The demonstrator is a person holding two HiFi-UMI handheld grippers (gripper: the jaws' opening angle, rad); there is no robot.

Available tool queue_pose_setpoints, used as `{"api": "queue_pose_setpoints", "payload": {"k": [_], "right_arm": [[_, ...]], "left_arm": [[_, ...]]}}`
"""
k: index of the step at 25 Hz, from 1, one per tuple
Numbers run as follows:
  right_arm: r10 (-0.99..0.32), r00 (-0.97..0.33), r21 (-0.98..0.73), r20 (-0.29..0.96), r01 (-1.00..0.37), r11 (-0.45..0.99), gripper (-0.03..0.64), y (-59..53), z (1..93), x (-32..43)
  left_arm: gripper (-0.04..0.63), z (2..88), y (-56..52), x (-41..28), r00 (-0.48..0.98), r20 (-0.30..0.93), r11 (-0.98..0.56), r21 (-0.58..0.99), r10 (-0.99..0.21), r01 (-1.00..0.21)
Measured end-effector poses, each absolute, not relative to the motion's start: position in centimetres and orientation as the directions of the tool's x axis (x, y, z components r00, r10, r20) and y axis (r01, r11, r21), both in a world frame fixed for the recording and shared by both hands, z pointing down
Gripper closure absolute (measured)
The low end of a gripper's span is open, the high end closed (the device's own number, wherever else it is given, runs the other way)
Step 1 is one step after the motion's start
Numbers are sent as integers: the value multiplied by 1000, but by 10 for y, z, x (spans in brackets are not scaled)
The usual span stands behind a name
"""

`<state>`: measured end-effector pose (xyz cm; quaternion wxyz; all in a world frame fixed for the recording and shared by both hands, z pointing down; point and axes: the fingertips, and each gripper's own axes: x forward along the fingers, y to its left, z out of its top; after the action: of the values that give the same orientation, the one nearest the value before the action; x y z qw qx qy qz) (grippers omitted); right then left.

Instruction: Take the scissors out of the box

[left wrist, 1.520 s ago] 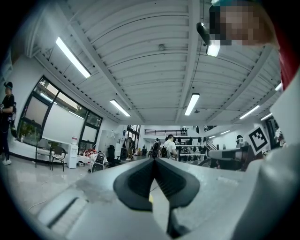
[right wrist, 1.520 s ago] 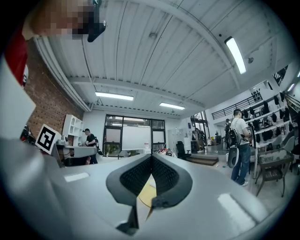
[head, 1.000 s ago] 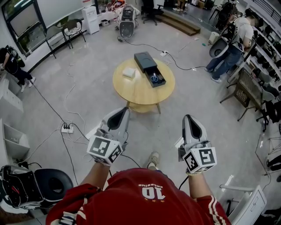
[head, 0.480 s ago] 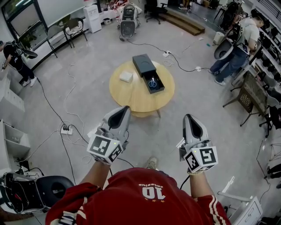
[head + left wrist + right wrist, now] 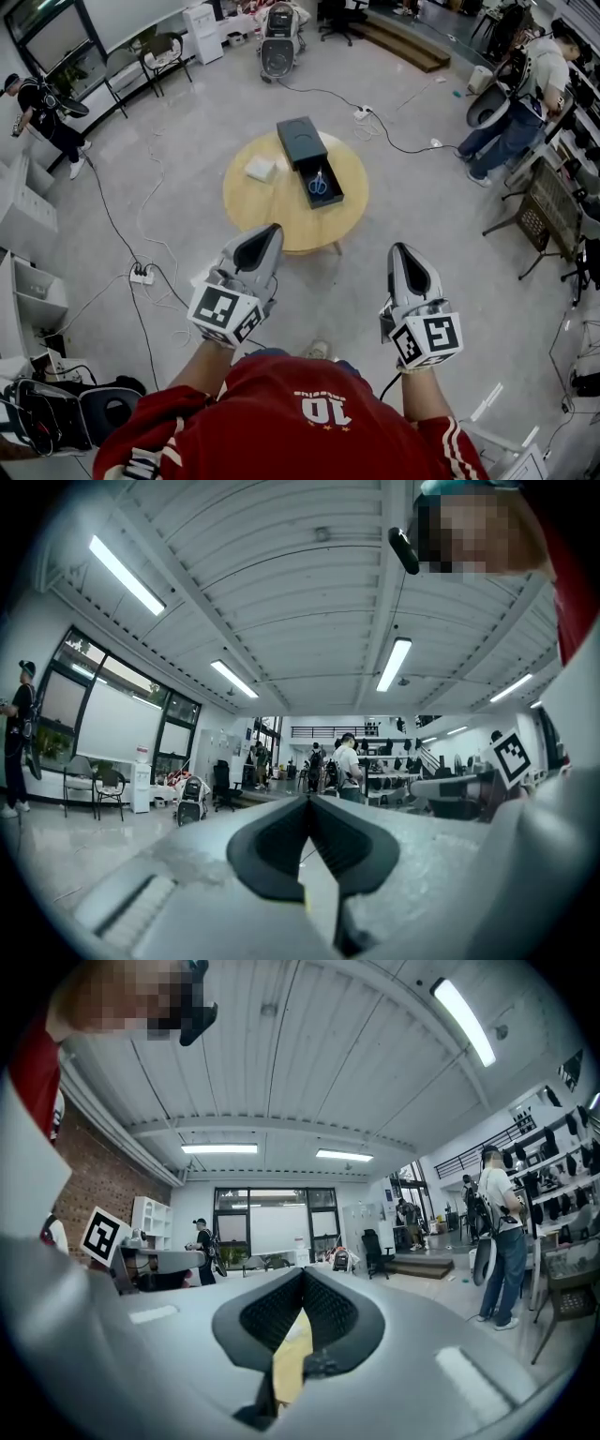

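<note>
Blue-handled scissors (image 5: 318, 183) lie in the open drawer of a black box (image 5: 300, 141) on a round wooden table (image 5: 281, 220), seen in the head view well ahead of both grippers. My left gripper (image 5: 273, 228) is held level with its jaws shut and empty, short of the table's near edge. My right gripper (image 5: 400, 248) is level beside it, over the floor, tips together and empty. In the left gripper view the left gripper (image 5: 309, 799) shows closed tips. The right gripper (image 5: 302, 1270) also shows closed tips in the right gripper view, with the table (image 5: 292, 1354) showing behind them.
A small white box (image 5: 260, 169) sits on the table left of the black box. A power strip (image 5: 142, 277) and cables lie on the floor at left. A person (image 5: 520, 94) stands at the right and another (image 5: 42, 103) at the left. A black chair (image 5: 108, 408) stands at lower left.
The person has walked towards the table, which now lies lower and closer in the head view. Both grippers keep their pose and stay shut.
</note>
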<state>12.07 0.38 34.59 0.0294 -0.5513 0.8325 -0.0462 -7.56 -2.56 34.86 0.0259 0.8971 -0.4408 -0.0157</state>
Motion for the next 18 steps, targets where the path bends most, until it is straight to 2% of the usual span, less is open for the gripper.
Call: {"api": "queue_pose_setpoints", "payload": {"k": [9,18], "right_arm": [[-923,-385,-165,-13,-910,382,627,-4,351,175],[-921,-389,-174,-14,-906,385,627,-17,357,187]], "left_arm": [[592,341,-33,-18,630,17,-630,17,-776,-777],[592,349,-47,-7,631,35,-631,8,-775,-776]]}}
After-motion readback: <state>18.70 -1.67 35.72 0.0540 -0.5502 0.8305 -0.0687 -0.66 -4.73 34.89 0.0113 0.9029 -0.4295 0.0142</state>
